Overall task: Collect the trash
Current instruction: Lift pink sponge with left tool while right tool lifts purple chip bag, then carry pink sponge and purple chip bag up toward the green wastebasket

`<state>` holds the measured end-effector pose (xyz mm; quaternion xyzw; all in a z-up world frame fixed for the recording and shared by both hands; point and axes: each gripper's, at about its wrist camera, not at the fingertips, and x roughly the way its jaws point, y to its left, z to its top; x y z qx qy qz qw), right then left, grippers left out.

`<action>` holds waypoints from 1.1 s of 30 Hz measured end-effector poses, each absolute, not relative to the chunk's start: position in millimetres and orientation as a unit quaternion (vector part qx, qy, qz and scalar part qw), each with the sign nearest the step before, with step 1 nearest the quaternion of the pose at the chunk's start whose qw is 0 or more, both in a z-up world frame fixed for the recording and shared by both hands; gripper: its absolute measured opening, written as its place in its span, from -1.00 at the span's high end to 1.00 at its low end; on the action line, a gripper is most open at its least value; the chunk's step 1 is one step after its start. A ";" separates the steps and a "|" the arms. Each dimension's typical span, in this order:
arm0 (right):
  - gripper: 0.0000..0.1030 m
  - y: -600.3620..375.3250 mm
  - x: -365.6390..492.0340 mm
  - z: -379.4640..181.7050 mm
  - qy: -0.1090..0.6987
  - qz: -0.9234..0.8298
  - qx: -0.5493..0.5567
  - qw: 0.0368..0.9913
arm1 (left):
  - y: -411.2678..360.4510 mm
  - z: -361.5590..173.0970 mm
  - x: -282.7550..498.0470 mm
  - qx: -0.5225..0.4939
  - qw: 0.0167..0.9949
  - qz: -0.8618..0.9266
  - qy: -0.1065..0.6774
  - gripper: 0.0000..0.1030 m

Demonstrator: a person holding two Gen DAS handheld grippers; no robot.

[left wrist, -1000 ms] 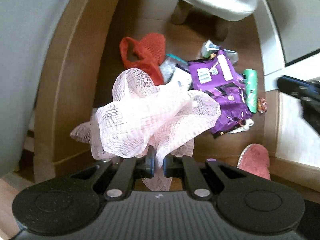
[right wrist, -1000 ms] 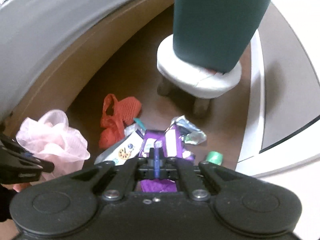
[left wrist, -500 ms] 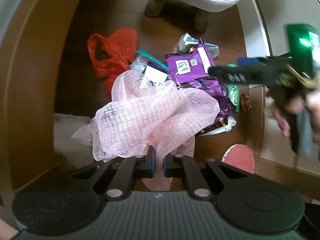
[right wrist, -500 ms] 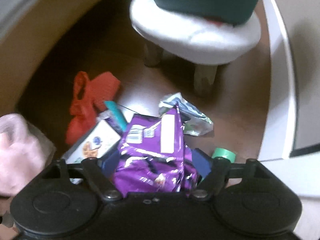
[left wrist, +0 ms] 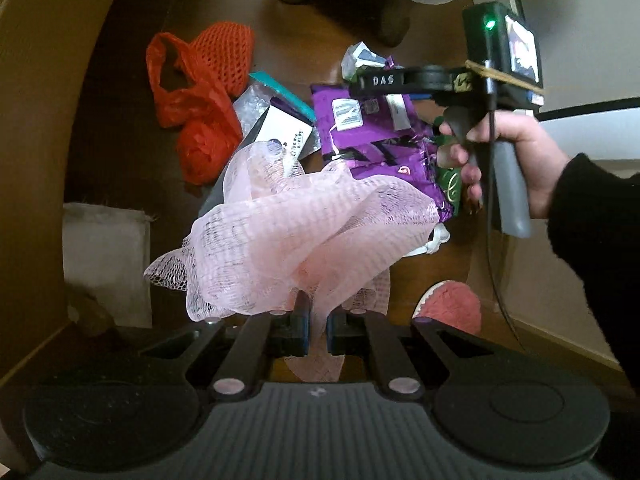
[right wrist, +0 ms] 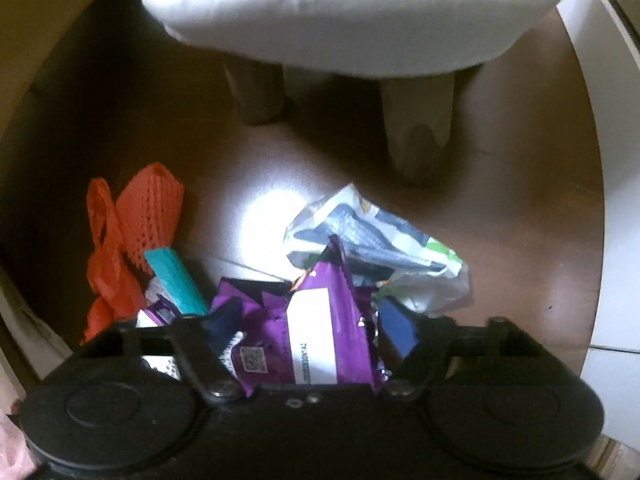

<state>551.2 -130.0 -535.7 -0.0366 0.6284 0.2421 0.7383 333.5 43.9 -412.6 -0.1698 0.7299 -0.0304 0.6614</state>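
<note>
The left gripper (left wrist: 316, 322) is pinching a bunch of pink mesh netting (left wrist: 296, 240), its jaws clamped on a fold of it, and the netting is billowing up in front of the lens and hiding much of the trash pile lying on the wooden floor (right wrist: 520, 208). The right gripper (right wrist: 312, 336) is sitting low over that pile with its jaws spread wide on either side of a purple foil wrapper (right wrist: 316, 320); whether its pads are touching the foil is hard to tell, since the lower edge of the wrapper is disappearing behind the gripper body. A crumpled white and blue wrapper (right wrist: 372, 240) is lying just beyond the purple one, toward the white stool (right wrist: 352, 12), whose top is being cut off by the frame. An orange net bag (left wrist: 200, 96) is lying at the left side of the pile, beside a teal strip (right wrist: 176, 280) half buried under other packets. A green packet (left wrist: 450, 184) is peeking out beside the person's right hand (left wrist: 516, 156). A pink slipper (left wrist: 452, 308) is partly showing near the left gripper.
</note>
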 end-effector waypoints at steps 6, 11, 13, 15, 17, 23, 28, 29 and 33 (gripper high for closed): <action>0.51 -129.4 541.6 -516.9 0.611 0.226 -0.073 0.755 | 40.3 -408.7 337.3 -0.165 0.667 -0.032 0.726 0.87; 0.84 -131.1 522.2 -470.8 0.583 0.210 -0.094 0.779 | 37.0 -396.3 335.8 -0.147 0.690 -0.036 0.708 0.87; 0.88 -135.8 515.4 -450.0 0.576 0.201 -0.093 0.787 | 36.3 -390.0 335.0 -0.143 0.700 -0.039 0.699 0.87; 0.88 -142.6 508.3 -425.4 0.569 0.193 -0.079 0.795 | 36.2 -382.2 335.4 -0.139 0.711 -0.040 0.688 0.87; 0.89 -148.3 502.9 -401.3 0.566 0.187 -0.064 0.801 | 36.8 -373.5 336.0 -0.132 0.723 -0.039 0.677 0.87; 0.89 -158.4 482.6 -319.0 0.529 0.178 -0.048 0.828 | 43.8 -330.9 336.6 -0.122 0.760 -0.042 0.637 0.87; 0.89 -163.5 462.6 -253.5 0.498 0.173 -0.037 0.849 | 51.6 -284.2 334.8 -0.121 0.783 -0.042 0.609 0.86; 0.89 -164.0 457.6 -241.2 0.490 0.173 -0.034 0.853 | 52.1 -271.6 334.6 -0.114 0.791 -0.043 0.599 0.86; 0.89 -165.3 439.4 -191.7 0.455 0.178 -0.031 0.872 | 56.0 -227.3 330.6 -0.100 0.816 -0.047 0.568 0.86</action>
